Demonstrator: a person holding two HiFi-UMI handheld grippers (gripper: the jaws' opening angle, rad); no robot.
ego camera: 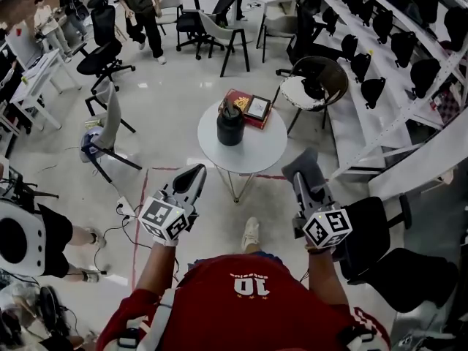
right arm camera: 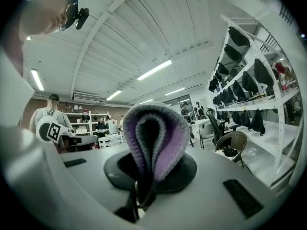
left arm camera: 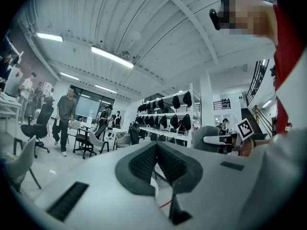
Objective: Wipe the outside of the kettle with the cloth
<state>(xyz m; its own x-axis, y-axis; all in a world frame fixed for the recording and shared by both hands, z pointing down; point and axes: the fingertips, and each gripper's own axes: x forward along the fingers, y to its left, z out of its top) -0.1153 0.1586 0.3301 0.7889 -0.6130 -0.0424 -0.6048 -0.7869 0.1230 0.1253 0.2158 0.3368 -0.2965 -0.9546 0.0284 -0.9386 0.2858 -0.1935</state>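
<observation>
Folded ribbed cloth [right arm camera: 158, 133] pinched in right claw [right arm camera: 151, 174]; left claw [left arm camera: 157, 152] closed; cylindrical kettle [ego camera: 230, 126] on table [ego camera: 259, 152].

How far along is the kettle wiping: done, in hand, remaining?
Done: the cloth is clamped in the right tool. In hand: nothing touches the kettle, which stands apart on the round table; the left tool is shut, empty. Left: seemingly all the wiping.

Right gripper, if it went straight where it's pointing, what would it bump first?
Probably nothing close. The right gripper, shut on the cloth, points out over the room. Its own view shows distant desks and ceiling, not the kettle or table. The way looks free, though depth is unclear.
</observation>
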